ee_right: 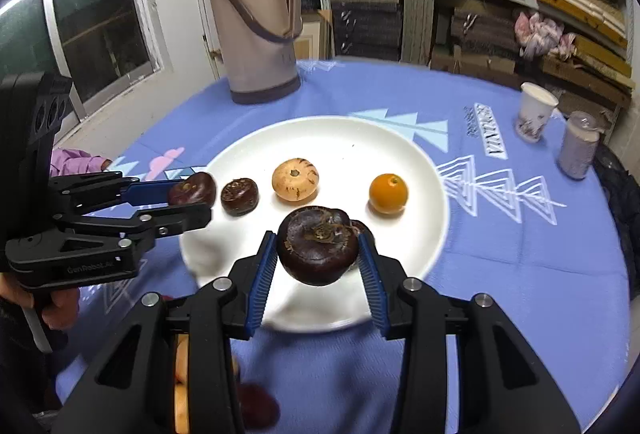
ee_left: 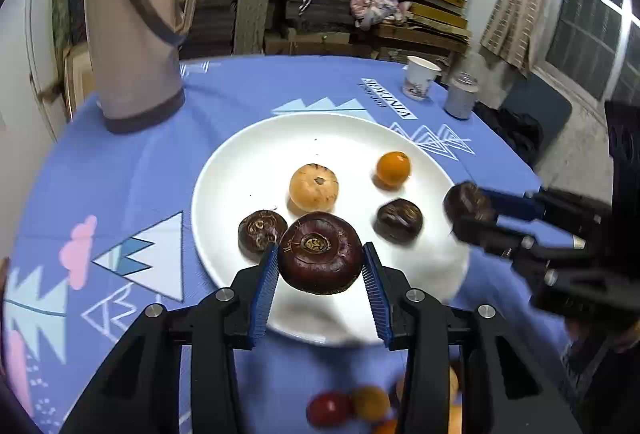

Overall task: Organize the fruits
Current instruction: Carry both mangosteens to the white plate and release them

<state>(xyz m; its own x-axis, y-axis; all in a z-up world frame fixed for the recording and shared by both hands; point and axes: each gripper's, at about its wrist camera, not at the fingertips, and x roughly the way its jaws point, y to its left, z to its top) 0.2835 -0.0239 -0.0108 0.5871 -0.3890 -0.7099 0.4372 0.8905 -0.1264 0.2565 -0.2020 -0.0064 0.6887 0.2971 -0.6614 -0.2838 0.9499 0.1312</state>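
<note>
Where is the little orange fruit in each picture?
Left wrist view: the orange fruit sits on the far right part of the white plate, right of the pale peeled fruit.
Right wrist view: the orange fruit is on the plate's right side, again right of the pale peeled fruit.
Shared landmark: the tall beige thermos behind the plate.

I'm running two black plastic tools [ee_left: 320, 274] [ee_right: 318, 266], ribbed blue pads [ee_left: 264, 294], silver screws [ee_right: 412, 284] showing, and I'm wearing a pink sleeve [ee_right: 74, 159].

The plate's [ee_left: 224, 169] far half lies bare; four fruits [ee_left: 314, 187] crowd its near half.
</note>
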